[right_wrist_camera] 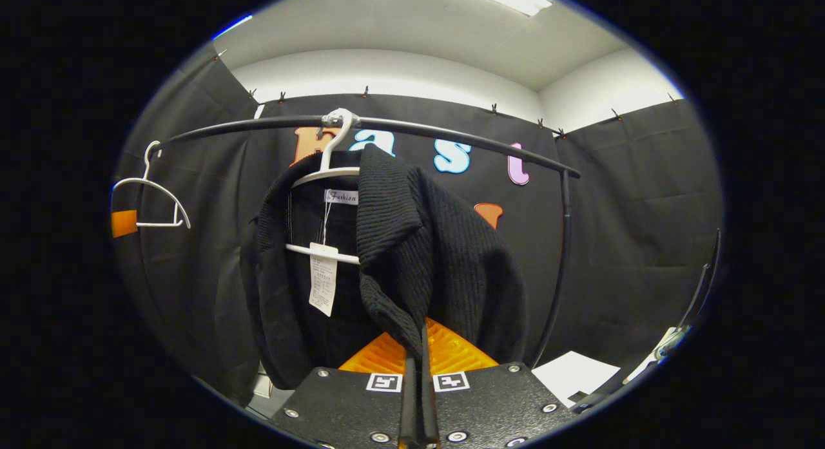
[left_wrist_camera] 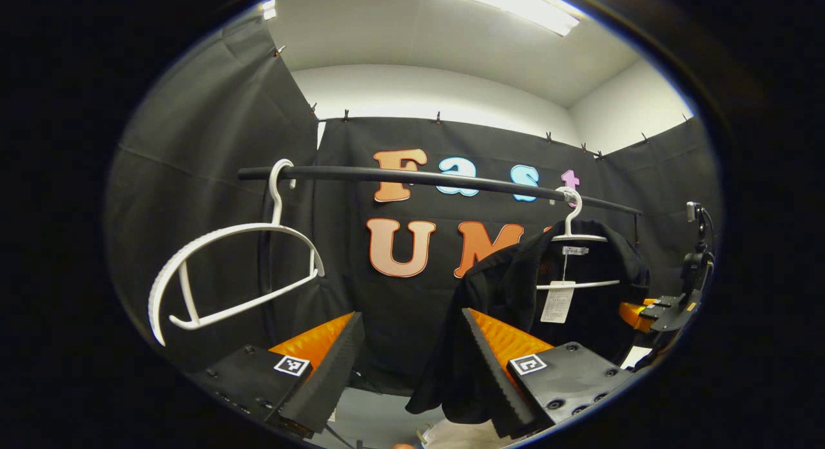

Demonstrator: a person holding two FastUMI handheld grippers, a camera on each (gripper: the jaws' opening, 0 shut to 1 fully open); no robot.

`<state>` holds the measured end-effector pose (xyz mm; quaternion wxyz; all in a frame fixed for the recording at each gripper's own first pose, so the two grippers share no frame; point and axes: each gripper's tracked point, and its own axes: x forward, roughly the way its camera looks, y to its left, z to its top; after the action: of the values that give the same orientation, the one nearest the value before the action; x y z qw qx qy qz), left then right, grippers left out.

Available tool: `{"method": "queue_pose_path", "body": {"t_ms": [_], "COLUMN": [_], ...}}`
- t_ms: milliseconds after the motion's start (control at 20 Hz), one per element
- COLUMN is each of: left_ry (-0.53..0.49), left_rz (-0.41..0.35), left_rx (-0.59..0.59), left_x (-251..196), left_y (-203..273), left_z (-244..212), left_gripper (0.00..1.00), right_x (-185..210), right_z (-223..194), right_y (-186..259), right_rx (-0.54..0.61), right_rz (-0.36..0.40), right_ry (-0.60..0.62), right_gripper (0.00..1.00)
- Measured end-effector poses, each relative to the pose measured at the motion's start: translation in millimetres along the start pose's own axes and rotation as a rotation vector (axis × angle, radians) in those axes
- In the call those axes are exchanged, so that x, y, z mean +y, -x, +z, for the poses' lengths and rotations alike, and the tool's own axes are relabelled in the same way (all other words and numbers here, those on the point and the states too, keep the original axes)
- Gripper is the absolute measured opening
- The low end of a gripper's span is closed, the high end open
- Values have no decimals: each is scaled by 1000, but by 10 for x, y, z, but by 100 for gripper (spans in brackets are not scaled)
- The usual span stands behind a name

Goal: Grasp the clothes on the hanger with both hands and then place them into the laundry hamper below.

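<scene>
two hangers hang from the black rail [left_wrist_camera: 438, 177], which runs across the booth in front of the black cloth wall. in the left gripper view an empty white hanger [left_wrist_camera: 225, 275] sits at the rail's left end, its hook over the bar and its body swung up at a tilt. well apart from it, toward the right end, the second white hanger [left_wrist_camera: 575, 243] carries the black knit garment [left_wrist_camera: 503, 294].

the garment hangs with its long axis straight down, collar at the top and hem at the bottom, a paper tag [left_wrist_camera: 557, 302] dangling inside the open front. in the right gripper view the garment [right_wrist_camera: 445, 256] has one front panel folded outward and drawn down to a point, and that point goes in between the fingers of the right claw [right_wrist_camera: 417, 378]; the fingers stand pressed together on the fabric, so the right claw is gripping the garment from below.

the left claw [left_wrist_camera: 412, 365] stands wide open, fingers spread, nothing between them; the garment's lower left edge hangs just beside its right finger [left_wrist_camera: 496, 378], and i cannot tell whether they touch. the right claw [left_wrist_camera: 644, 314] shows at the garment's far side in the left gripper view.
</scene>
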<state>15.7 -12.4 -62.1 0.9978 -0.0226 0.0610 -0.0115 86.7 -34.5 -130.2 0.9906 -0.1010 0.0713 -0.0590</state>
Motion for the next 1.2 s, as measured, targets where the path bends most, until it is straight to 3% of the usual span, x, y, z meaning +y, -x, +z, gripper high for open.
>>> {"method": "queue_pose_path", "body": {"t_ms": [400, 750, 950, 1050, 1200], "left_ry": [8, 11, 15, 1, -35], "left_rz": [-93, -204, -192, -179, -125], "left_rx": [0, 28, 93, 135, 155], "left_x": [-603, -1505, -1729, -1761, -1707], "left_y": [-161, -562, -895, -1058, -1256], "left_z": [-186, -660, -962, -1144, -1306], "left_gripper": [100, 97, 94, 97, 94], "right_x": [-474, -480, -537, -583, -634], "right_z": [405, 465, 460, 496, 574], "right_y": [232, 271, 269, 273, 296], "right_rx": [-57, -63, -60, -64, -74], "right_rz": [-44, -12, 2, 7, 19], "right_ry": [-5, 22, 16, 15, 15], "right_gripper": [2, 3, 3, 3, 3]}}
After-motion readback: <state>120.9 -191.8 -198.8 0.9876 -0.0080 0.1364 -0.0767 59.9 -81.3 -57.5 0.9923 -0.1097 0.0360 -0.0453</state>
